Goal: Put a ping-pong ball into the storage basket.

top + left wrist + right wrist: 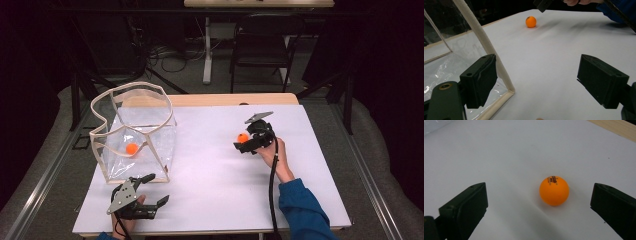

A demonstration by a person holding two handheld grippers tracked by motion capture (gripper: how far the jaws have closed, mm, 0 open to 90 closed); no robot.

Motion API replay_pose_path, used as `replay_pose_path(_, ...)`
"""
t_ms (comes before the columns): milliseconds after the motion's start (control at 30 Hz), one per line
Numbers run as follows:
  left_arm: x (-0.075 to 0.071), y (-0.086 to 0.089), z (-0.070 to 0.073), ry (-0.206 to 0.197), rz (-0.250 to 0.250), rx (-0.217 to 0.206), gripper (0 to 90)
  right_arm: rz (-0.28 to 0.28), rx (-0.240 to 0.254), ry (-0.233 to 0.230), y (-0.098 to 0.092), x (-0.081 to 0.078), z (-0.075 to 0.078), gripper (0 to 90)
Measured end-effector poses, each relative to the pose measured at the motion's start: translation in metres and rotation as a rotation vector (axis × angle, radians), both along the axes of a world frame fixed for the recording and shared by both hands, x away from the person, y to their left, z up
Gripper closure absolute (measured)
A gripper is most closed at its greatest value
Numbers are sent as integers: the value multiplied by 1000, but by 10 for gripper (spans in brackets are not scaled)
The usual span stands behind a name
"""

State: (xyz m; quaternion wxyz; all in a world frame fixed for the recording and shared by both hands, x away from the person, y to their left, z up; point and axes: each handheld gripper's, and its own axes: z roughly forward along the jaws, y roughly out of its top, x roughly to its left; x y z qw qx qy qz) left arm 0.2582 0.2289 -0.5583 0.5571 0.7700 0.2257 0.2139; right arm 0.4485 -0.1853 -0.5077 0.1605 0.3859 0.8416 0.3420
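The right tool point(539, 205) stands wide around the orange ball point(554, 190) at centre frame on the desk point(519, 150), ready to close. The left tool point(142, 197), also wide, waits lower left beside the clear bag point(135, 125) holding another ball point(132, 148).

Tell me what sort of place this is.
Probably a lab or studio set up for recording. A white-topped table stands among dark drapes, with cables on the floor and a folding chair behind. On it are a clear bin and an orange ball.
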Motion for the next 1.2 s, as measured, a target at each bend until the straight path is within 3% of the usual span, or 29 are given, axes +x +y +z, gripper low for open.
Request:
replay_pose_path(400,0,0,0,-1,0,-1,161,-10,-35,38,5,15,-7,6)
replay_pose_path(867,0,1,0,-3,-2,1,161,-36,-28,50,8,24,-19,5)
replay_pose_path(1033,0,0,0,-4,-5,1,161,-38,-22,66,8,26,-22,132)
replay_pose_path(1200,-1,1,0,-2,-7,1,161,-53,-47,80,9,28,-27,187)
